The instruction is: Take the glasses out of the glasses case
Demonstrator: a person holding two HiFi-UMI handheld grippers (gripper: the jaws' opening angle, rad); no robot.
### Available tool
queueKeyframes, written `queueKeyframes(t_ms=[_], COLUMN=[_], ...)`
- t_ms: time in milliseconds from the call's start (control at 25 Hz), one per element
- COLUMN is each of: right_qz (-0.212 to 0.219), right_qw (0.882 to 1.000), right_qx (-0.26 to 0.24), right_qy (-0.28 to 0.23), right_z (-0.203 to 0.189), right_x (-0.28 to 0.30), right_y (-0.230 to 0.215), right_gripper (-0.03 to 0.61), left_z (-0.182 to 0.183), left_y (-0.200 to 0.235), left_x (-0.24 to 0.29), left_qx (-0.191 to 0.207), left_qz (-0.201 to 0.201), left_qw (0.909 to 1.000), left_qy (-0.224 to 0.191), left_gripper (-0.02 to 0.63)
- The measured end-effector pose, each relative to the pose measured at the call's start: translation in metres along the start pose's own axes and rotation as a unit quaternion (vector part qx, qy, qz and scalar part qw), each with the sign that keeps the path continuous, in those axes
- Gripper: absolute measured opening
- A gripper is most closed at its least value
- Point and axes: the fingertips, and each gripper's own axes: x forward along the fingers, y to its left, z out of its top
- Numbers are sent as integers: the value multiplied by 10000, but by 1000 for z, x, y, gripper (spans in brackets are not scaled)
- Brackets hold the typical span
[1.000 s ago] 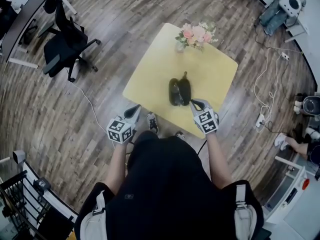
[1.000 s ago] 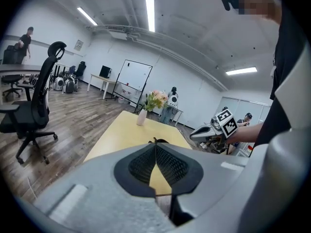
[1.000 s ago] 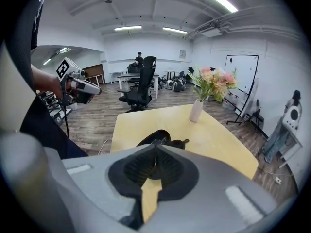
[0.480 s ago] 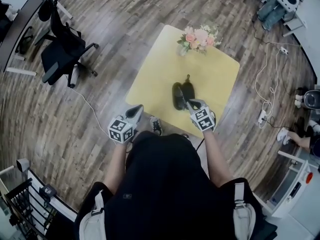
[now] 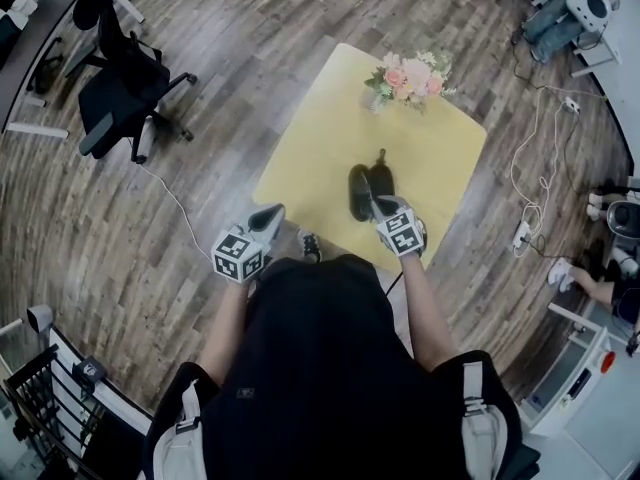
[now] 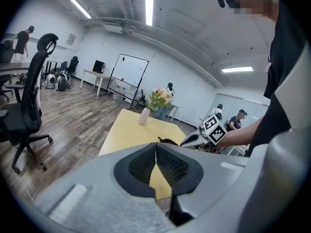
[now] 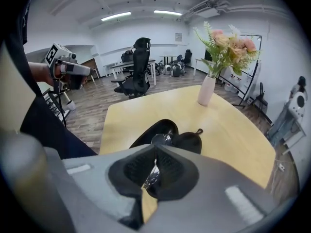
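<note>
glasses point(image 7: 159, 139): there they are, a shiny sliver of lens and frame caught between the pads of the right gripper point(image 7: 155, 150), at the near end of the open case. Whether they're clear of the lining is hard to tell.
glasses case point(image 5: 358, 186): black, wide open, with its two halves side by side on the table close to the person's edge and a small loop sticking out at the far end.
right gripper: jaws closed tight on the glasses, tips right over the case's near end.
left gripper point(image 6: 155, 145): pads meeting at the tips with nothing between them. It's held off the table's near-left corner, over the floor and well apart from the case.
table point(image 5: 320, 138): yellow top with rounded corners.
flowers point(image 5: 408, 73): a pink and white bunch in a pale vase point(image 7: 206, 89), at the far side of the table and well apart from the case.
office chair point(image 5: 115, 88): black, out on the wood floor point(image 5: 250, 68) far to the left.
</note>
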Motion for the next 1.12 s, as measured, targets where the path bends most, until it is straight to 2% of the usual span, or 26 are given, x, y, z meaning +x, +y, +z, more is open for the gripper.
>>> queueKeyframes(t_ms=[440, 760, 1120], right_qz=[-128, -354, -291], right_qw=[9990, 9970, 9955], right_qx=[176, 329, 566], right_qy=[388, 612, 695], right_z=[3, -5, -6], right_x=[36, 48, 59], right_y=[-5, -10, -15], right_gripper=[57, 64, 64], left_z=[-4, -9, -8], left_y=[25, 29, 35], left_x=[-18, -26, -28], left_qx=[-100, -116, -143], left_qz=[168, 178, 217], left_qw=[9998, 9997, 9996], left_qy=[52, 105, 75], left_gripper=[12, 12, 12])
